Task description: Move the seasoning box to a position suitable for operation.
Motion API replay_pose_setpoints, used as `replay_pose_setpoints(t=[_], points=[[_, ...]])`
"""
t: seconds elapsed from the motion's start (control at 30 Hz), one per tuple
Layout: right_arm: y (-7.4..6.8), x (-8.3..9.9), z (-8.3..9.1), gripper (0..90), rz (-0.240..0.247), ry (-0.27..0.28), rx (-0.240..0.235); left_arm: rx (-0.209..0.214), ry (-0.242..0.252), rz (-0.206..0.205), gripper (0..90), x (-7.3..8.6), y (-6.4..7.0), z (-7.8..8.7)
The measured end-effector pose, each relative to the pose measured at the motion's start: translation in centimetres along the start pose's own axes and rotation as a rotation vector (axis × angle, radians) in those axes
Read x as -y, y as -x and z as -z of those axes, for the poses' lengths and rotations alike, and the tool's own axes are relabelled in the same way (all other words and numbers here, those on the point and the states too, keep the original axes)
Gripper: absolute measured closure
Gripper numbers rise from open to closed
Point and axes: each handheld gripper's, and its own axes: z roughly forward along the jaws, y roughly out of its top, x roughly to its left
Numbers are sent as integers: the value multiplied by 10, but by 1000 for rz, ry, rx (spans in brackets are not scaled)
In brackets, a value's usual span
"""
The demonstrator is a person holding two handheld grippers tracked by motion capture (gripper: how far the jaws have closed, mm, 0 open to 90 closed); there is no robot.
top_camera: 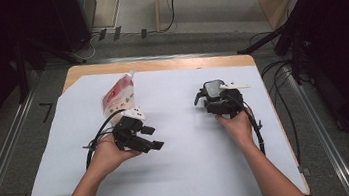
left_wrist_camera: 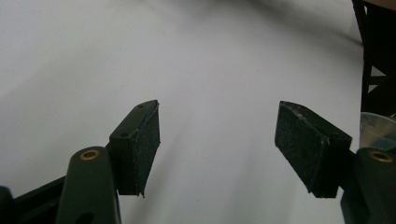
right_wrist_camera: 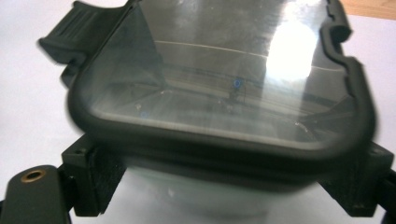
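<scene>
A clear container (right_wrist_camera: 224,79) with a see-through lid, a black rim and black side latches sits between the jaws of my right gripper (right_wrist_camera: 229,184), which is shut on its body. In the high view that container (top_camera: 214,87) is at the right middle of the white sheet, with the right gripper (top_camera: 219,100) just behind it. My left gripper (top_camera: 154,137) lies left of centre, pointing right, open. Its black pads (left_wrist_camera: 144,140) stand wide apart over bare white paper. A red and white spouted pouch (top_camera: 119,96) stands just beyond the left gripper, apart from it.
A white sheet (top_camera: 194,151) covers most of the wooden table (top_camera: 158,63). Black cables (top_camera: 256,128) trail from both grippers toward the person. Dark stands and floor cables (top_camera: 281,39) surround the table. The container's edge (left_wrist_camera: 376,127) shows at the right of the left gripper view.
</scene>
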Motion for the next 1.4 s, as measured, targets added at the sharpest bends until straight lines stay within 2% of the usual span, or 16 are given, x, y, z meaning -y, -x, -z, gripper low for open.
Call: replay_pose_setpoints(t=[0.1,0.23,0.33,0.4,0.43,0.47,0.57,0.7,0.8,0.9,1.1,1.17,1.27,1.4], points=[[0,0,-6,108,-25,12,-1,-2,2,1,321,1,0,1],[-2,1,-14,102,-31,23,19,0,7,11,322,2,0,1],[-4,1,-18,89,-50,61,32,-5,5,11,322,3,0,1],[-4,2,-21,79,-41,88,35,-8,-4,7,322,3,0,2],[-6,2,-21,79,-46,85,44,-4,2,8,322,3,0,1],[-7,1,-22,78,-19,96,53,-2,7,11,322,4,0,1],[-9,0,-22,82,-22,111,62,-1,5,16,322,4,-1,1],[-7,0,-21,132,-8,129,79,7,4,22,324,4,-2,0],[-6,0,-20,134,-27,125,75,11,0,14,324,4,0,-1],[-5,1,-20,136,-3,125,70,-2,0,11,322,4,0,0],[-5,-1,-18,140,-32,117,61,3,14,14,320,5,-2,1],[-5,-2,-16,140,-27,122,56,0,18,16,320,5,-3,1],[-8,-4,-12,141,-11,131,50,8,17,14,321,4,-4,1],[-13,-7,-3,142,-16,139,23,4,12,8,325,3,-4,2]])
